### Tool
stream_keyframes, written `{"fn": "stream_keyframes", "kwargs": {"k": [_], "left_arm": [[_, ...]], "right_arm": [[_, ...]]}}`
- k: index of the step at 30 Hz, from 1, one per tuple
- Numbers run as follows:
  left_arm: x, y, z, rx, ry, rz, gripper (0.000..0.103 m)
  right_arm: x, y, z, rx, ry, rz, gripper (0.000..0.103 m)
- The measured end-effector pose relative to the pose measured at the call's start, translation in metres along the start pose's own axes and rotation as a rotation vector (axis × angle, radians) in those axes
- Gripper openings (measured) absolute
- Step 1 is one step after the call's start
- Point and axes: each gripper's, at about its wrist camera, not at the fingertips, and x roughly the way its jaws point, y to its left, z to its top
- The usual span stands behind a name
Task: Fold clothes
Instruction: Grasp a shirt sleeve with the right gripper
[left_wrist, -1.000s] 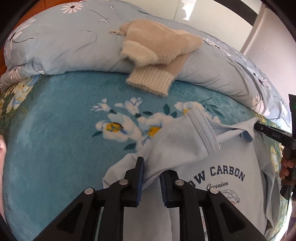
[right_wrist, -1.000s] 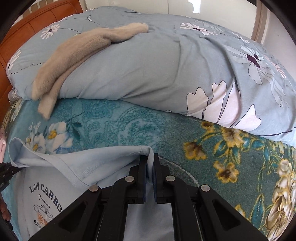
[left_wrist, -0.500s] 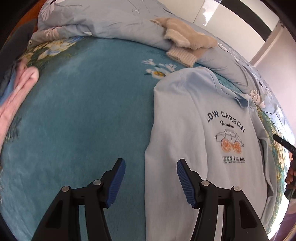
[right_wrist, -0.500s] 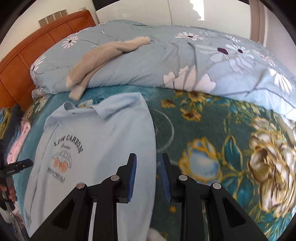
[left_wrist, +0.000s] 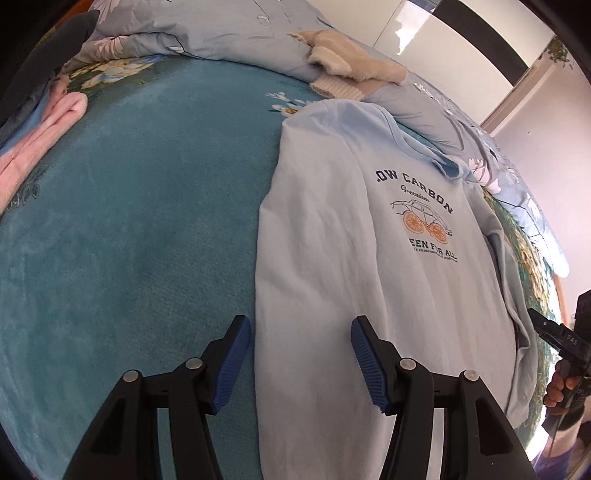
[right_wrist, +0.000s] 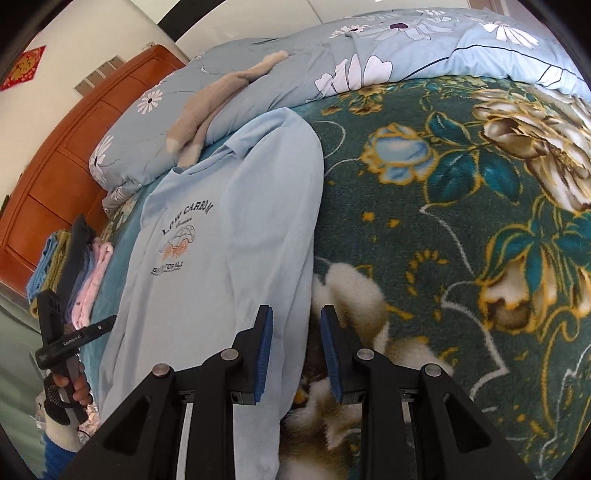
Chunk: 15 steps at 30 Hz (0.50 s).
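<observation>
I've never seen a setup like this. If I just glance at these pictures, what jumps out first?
Most striking is the pale blue sweatshirt with a small car print, lying flat and face up across the middle of the teal flowered blanket. At the bottom of each view an open black gripper with blue pads hovers over its edges: the left gripper and the right gripper. A beige fuzzy garment lies on the rolled quilt behind.

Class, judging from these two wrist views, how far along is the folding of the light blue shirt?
Done: the light blue shirt lies print-up on the teal blanket, sleeves folded in. In hand: nothing; the left gripper and right gripper hang open above its side edges. Left: folding the body, then stacking.
</observation>
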Motion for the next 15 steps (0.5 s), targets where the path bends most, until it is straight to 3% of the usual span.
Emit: {"fn": "stream_keyframes", "kwargs": {"k": [3, 8, 14, 15], "left_arm": [[-0.004, 0.001, -0.01, -0.008, -0.003, -0.019, 0.06], [-0.006, -0.002, -0.02, -0.012, -0.013, -0.044, 0.06], [-0.013, 0.002, -0.032, -0.045, -0.022, -0.085, 0.06], [-0.014, 0.003, -0.033, -0.05, -0.023, -0.089, 0.06]], "right_arm": [[-0.011, -0.004, -0.004, 0.044, -0.047, 0.037, 0.027], [-0.002, -0.001, -0.01, 0.05, -0.007, 0.091, 0.027], [0.013, 0.001, -0.015, 0.057, 0.004, 0.078, 0.027], [0.011, 0.0, -0.015, 0.057, -0.005, 0.07, 0.023]]}}
